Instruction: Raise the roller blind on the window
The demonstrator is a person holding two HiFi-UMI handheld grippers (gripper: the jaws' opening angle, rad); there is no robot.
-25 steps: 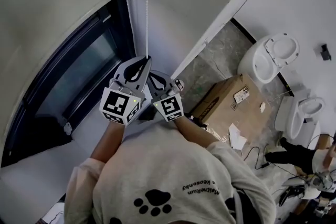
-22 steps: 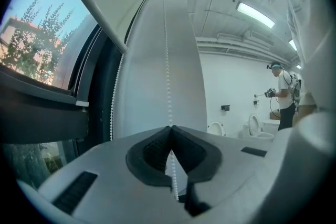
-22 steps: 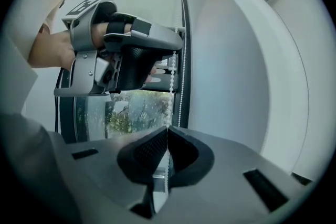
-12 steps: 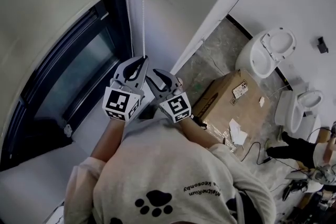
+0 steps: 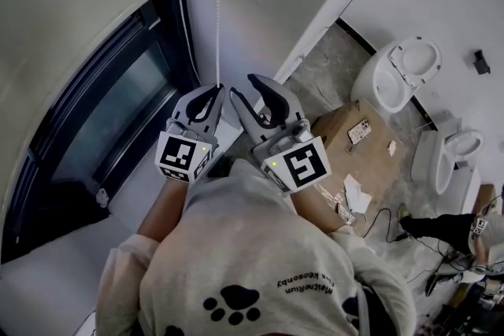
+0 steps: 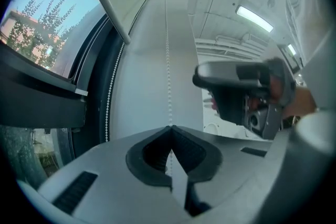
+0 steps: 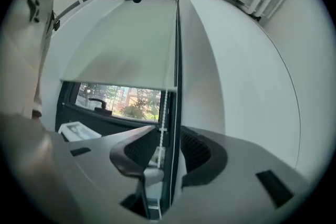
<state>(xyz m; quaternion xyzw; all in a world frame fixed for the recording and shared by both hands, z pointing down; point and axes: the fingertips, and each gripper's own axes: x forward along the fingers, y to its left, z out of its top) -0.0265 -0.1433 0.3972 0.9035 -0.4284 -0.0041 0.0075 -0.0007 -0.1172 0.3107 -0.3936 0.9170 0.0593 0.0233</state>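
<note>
As left gripper (image 5: pixel 214 89) clamps cord (image 5: pixel 218 12), box (image 5: pixel 335 131) (littered)

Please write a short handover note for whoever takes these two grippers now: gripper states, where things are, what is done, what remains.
Left gripper: fingers shut on the bead chain.
Right gripper: fingers have just been opening, now apart; a strand of the chain shows in the gap, unpinched.
Roller blind: partly up, lower window uncovered.
Remaining: probably regrip with the right and pull again.
</note>
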